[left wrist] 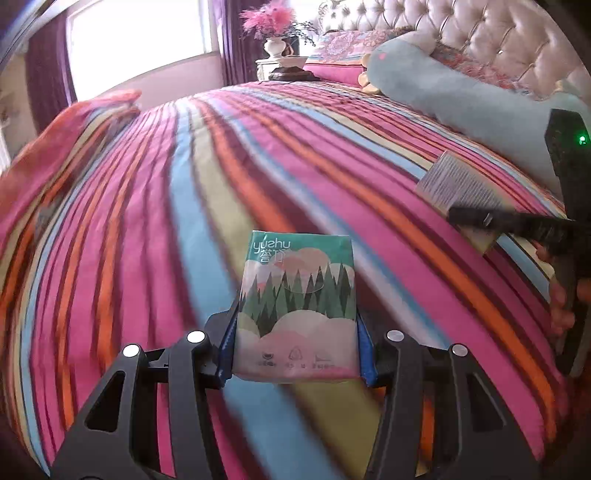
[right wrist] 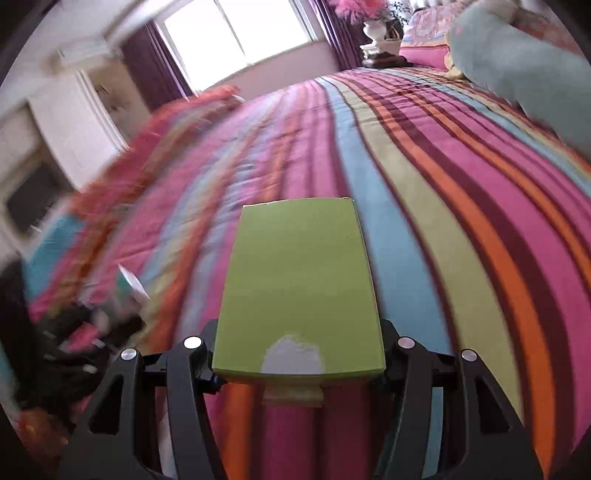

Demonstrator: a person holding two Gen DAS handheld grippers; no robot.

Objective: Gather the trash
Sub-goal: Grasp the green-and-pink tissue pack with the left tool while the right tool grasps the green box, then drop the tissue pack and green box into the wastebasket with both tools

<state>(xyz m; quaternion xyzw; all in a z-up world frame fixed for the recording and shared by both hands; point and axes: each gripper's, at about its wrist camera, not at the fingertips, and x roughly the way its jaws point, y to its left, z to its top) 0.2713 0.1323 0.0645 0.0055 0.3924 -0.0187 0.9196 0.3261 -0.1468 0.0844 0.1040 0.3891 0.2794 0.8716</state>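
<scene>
Striped bedspread (left wrist: 295,155), tufted headboard (left wrist: 480,37), bright window (right wrist: 236,33), purple curtains (right wrist: 155,70)

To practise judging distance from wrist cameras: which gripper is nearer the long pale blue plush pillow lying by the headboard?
Right. The right gripper, shut on a green box, shows the blue plush pillow close ahead. The left gripper, shut on a tissue pack, sits on its far side.

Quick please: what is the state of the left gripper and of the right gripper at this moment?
Left gripper: closed on the tissue pack, held above the striped bedspread.
Right gripper: closed on the green box.
</scene>
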